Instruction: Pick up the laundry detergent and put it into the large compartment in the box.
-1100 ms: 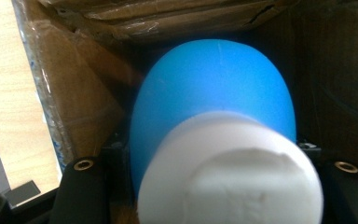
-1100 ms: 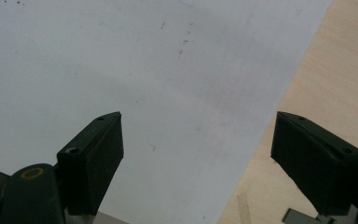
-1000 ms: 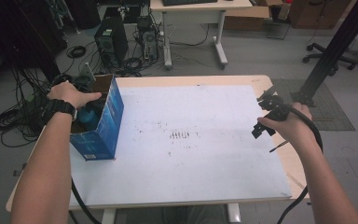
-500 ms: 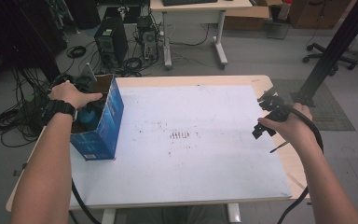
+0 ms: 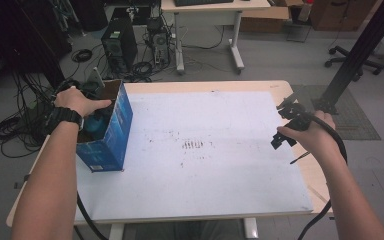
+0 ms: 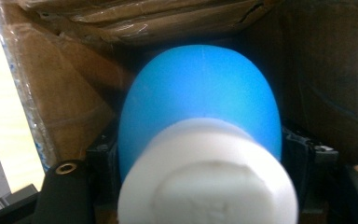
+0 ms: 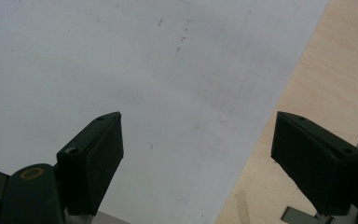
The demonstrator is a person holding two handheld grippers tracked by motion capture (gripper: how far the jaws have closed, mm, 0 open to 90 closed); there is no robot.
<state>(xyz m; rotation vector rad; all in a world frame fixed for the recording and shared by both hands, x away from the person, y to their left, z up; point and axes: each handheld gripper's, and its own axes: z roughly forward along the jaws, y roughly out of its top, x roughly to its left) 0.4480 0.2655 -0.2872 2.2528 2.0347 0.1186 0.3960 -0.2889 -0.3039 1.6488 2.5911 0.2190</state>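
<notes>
The blue object (image 6: 200,107) hides the left gripper's (image 6: 200,158) fingers inside the box (image 5: 111,135).

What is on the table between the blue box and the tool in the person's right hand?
Nothing stands there. In the high view, the stretch from the blue box to the right tool is bare white sheet, with a few small dark marks near the middle.

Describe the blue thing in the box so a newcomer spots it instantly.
On the table's left edge stands an open blue cardboard box. Inside, between the left gripper's jaws, sits a smooth rounded blue object with a white cap-like end; everything around it is brown cardboard.
</notes>
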